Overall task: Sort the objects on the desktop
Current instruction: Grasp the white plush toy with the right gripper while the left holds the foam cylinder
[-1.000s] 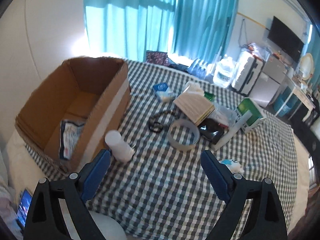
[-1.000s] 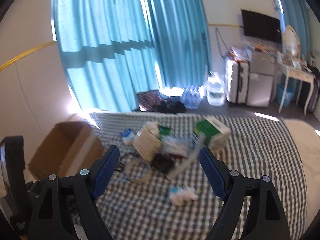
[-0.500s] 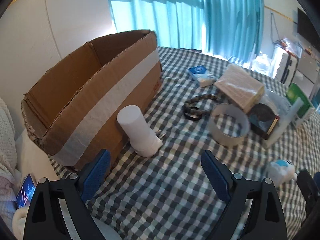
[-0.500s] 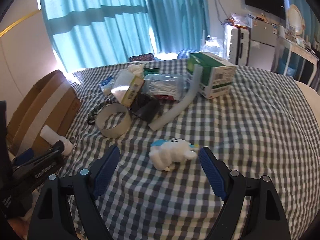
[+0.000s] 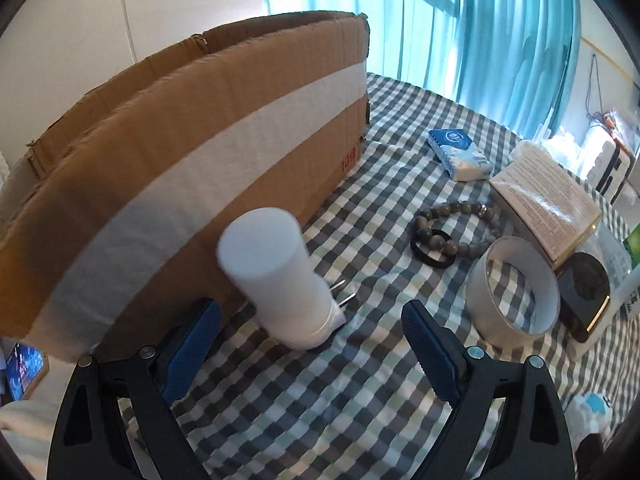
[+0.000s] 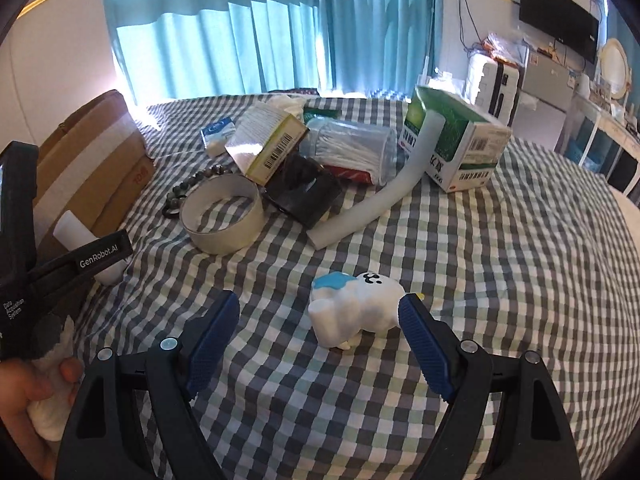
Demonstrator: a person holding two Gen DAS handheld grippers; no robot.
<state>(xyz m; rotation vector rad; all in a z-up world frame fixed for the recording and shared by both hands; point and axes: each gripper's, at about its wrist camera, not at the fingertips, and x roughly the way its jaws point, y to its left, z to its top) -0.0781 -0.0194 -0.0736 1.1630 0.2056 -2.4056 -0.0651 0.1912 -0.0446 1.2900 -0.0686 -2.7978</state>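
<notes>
A white cylindrical plug-in lamp [image 5: 280, 280] lies on the checked cloth against the cardboard box [image 5: 180, 152]. My left gripper [image 5: 312, 340] is open, its fingers either side of the lamp's base, not touching it. A white plush toy with a blue patch [image 6: 356, 304] lies just ahead of my right gripper [image 6: 320, 332], which is open and empty; its right finger is close beside the toy. The lamp [image 6: 76, 236] and the box [image 6: 92, 160] also show in the right wrist view, with the left gripper's body in front.
On the cloth lie a tape ring [image 5: 512, 284], a bead bracelet [image 5: 452, 232], a tissue pack [image 5: 460, 152], a paper box [image 5: 548, 208], a black case [image 6: 304, 192], a white foam tube [image 6: 384, 192], a green carton [image 6: 456, 144] and a clear swab box [image 6: 352, 148].
Both grippers have come down and forward. The left one has closed in on the white lamp, the right one on the plush toy. Both stay open.
</notes>
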